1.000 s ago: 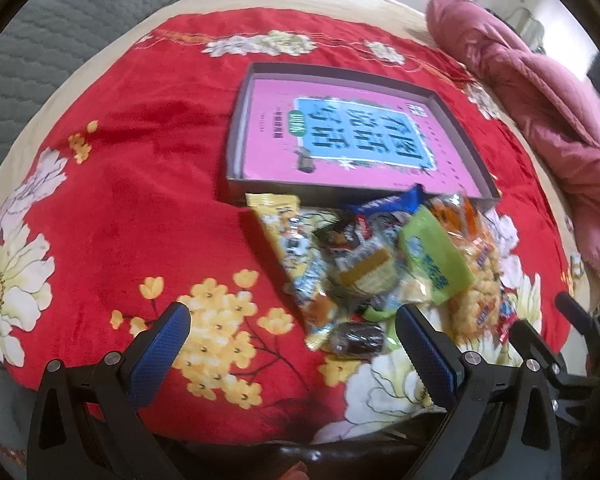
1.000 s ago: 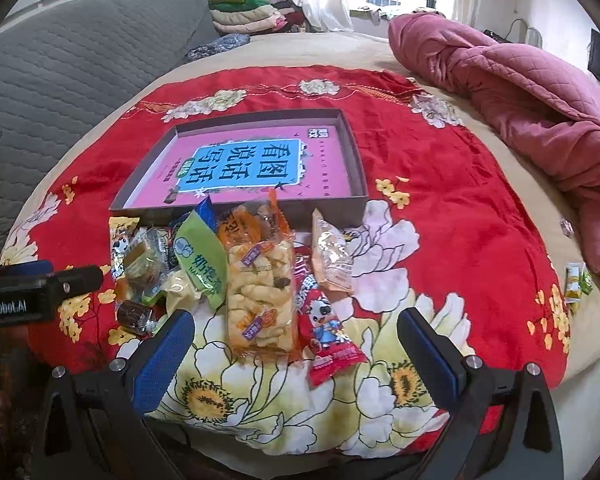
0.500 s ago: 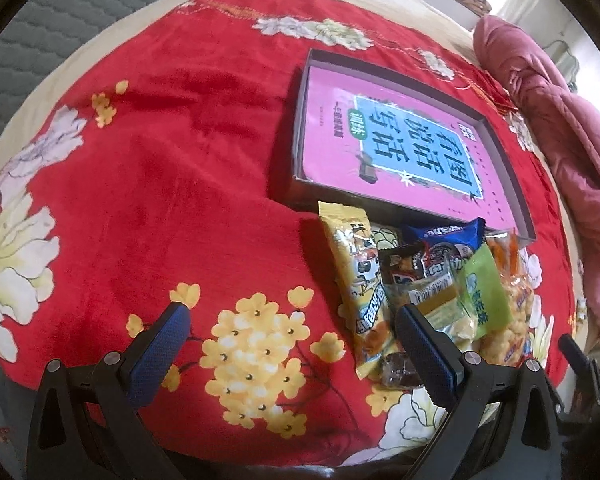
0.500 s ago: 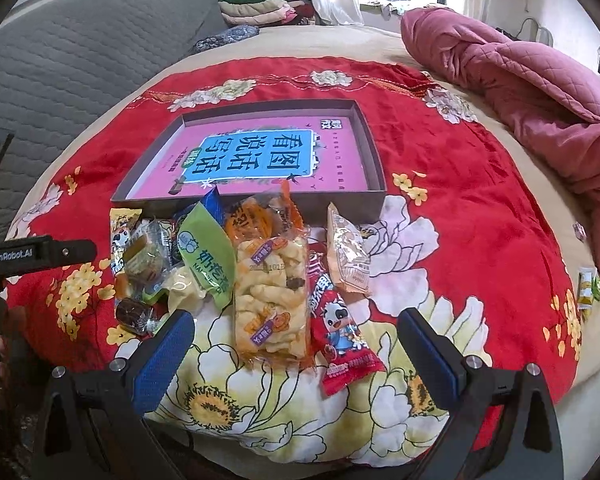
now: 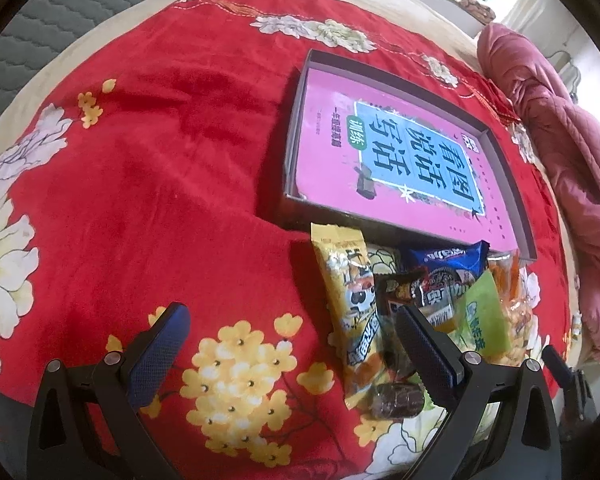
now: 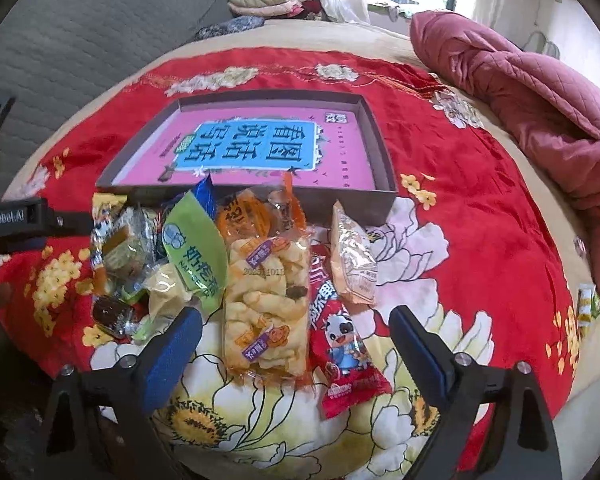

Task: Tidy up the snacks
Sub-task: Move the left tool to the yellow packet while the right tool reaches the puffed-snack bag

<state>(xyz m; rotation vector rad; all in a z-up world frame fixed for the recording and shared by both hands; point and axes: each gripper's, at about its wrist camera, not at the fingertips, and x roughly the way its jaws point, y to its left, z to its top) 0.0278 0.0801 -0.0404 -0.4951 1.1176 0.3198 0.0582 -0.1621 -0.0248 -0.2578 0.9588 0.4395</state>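
**Both grippers hovering open over the snack pile**

You are holding the left gripper [image 5: 290,334] above the red floral blanket [image 5: 160,168], its blue-padded fingers [image 5: 158,354] spread wide and gripping nothing. Its right finger is sitting over the left edge of the snack pile, above the long yellow cartoon-printed packet [image 5: 350,304] and the small dark brown wrapped sweet [image 5: 396,400]. Just beyond them, a dark blue foil packet [image 5: 448,258] is lying against the near wall of the shallow grey cardboard box [image 5: 296,128], which is holding a pink book with a blue title panel [image 5: 400,160].

You are holding the right gripper [image 6: 296,330] released as well — its fingers are straddling the near end of the clear bag of pale puffed sticks [image 6: 266,300], with nothing between the pads. Beside that bag on its right, the red packet with a cartoon cow [image 6: 342,344] is lying flat, and the pale orange foil sachet [image 6: 354,260] is resting partly on top of it. On the bag's left, the light green pouch [image 6: 196,252] is leaning over a heap of small wrapped pieces.

The snacks are all lying on the blanket, bunched along the box's near wall — none is sitting inside the box. A crumpled pink quilted duvet [image 6: 540,120] is lying along the right side of the bed.
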